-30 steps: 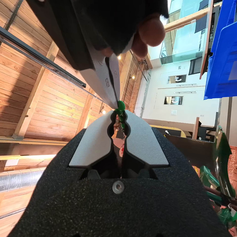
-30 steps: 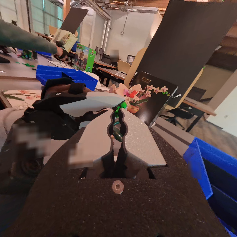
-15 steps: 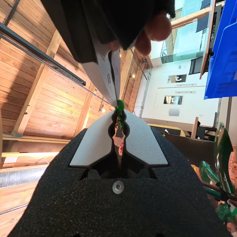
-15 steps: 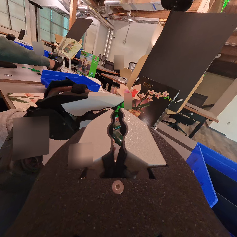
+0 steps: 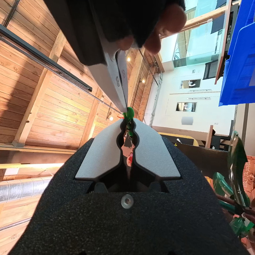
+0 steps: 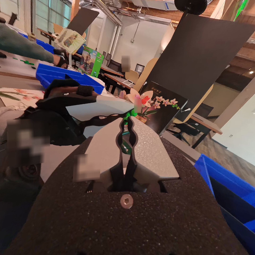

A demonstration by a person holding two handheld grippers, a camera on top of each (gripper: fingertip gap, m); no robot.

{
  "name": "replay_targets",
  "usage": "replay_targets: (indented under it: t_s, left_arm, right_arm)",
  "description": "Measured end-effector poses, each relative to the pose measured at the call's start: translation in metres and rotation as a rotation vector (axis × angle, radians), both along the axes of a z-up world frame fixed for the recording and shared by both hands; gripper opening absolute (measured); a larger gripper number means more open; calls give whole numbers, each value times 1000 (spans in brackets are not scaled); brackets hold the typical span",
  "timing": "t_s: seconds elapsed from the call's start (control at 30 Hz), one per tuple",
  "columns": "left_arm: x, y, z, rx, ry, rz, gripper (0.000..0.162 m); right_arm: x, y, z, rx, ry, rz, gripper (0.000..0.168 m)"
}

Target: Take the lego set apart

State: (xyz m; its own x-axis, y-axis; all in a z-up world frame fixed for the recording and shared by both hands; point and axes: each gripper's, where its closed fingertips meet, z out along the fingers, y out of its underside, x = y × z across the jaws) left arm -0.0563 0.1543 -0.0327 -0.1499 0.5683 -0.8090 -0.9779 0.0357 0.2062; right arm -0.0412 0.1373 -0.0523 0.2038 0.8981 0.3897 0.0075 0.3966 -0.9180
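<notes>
A small bright green lego stem piece (image 5: 129, 112) with a rounded bud end is held between both grippers, up in the air. In the left wrist view my left gripper (image 5: 128, 120) is shut on the thin green stem, which runs down between its pads. My right gripper (image 5: 124, 109) comes in from above and pinches the bud end. In the right wrist view my right gripper (image 6: 127, 118) is shut on the green piece (image 6: 133, 113), and the left gripper's fingers (image 6: 99, 109) reach in from the left to the same piece.
A lego orchid flower (image 6: 143, 98) and its dark box (image 6: 165, 110) stand just behind the grippers. Dark green lego leaves (image 5: 234, 172) are at the right. Blue bins (image 6: 66, 77) (image 6: 227, 186) sit left and right. A person's sleeve (image 6: 20, 45) reaches over the far table. Only a small space, under 4 cm, lies between the two pairs of fingers.
My left gripper's fingers have closed a little tighter on the green stem. Both grippers stay locked on the piece; the right view has shifted slightly.
</notes>
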Motion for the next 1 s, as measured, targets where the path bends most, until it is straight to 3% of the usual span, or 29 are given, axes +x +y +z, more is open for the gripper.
replay_targets:
  t_s: [0.13, 0.23, 0.7, 1.0]
  left_arm:
    - [-1, -1, 1, 1, -3, 2, 6]
    - [-32, -2, 10, 22, -74, 67, 6]
    - [-16, -6, 2, 14, 6, 63, 8]
    - [-13, -8, -2, 13, 21, 67, 28]
  right_arm:
    - [0, -1, 1, 75, -11, -33, 3]
    - [10, -1, 11, 115, 41, -56, 3]
    - [15, 5, 8, -12, 53, 6, 4]
    - [18, 5, 7, -31, 51, 15, 4]
